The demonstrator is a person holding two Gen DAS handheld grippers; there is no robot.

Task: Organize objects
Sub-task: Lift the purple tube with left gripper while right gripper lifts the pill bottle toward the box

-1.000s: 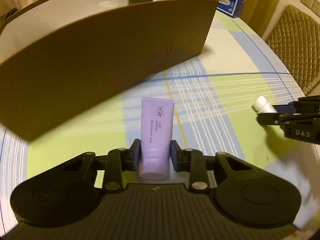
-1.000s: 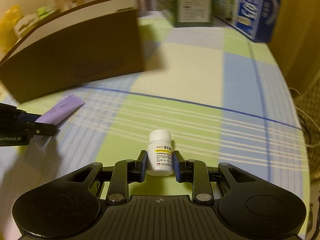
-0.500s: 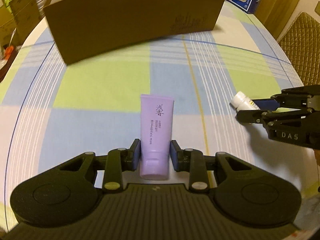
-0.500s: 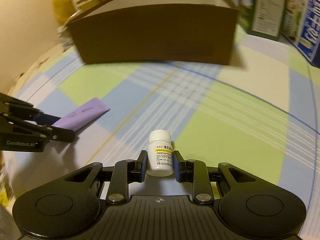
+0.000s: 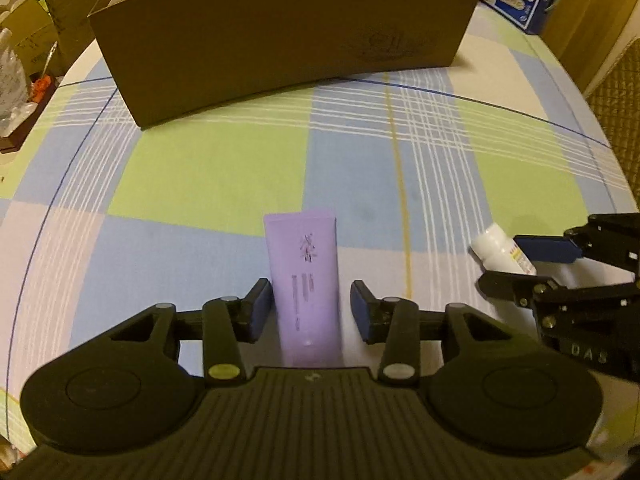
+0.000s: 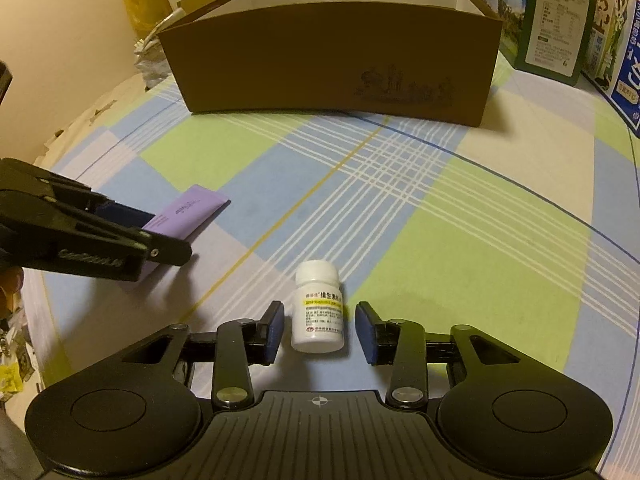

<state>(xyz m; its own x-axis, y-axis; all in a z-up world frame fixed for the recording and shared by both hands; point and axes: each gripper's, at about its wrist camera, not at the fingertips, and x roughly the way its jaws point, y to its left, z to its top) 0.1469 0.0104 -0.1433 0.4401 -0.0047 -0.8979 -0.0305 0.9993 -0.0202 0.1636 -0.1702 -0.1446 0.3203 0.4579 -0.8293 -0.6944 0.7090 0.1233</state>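
Since half a second ago both sets of pads have parted, so the tube and the bottle now lie released on the checked tablecloth (image 5: 224,168), well short of the brown cardboard box (image 5: 280,36).

On the left, the left gripper (image 5: 312,308) stands apart around one lilac tube (image 5: 304,280), its left pad at most brushing it and a clear gap on the other side. The tube looks light, soft and squeezable, likely to dent; the firmer cap end near the pads seems the best hold.

On the right, the right gripper (image 6: 320,332) is likewise spread, gaps both sides of one white pill bottle (image 6: 319,312) lying flat. It looks light, rigid, smooth and prone to roll; grip across its labelled body.

One box, one tube, one bottle.
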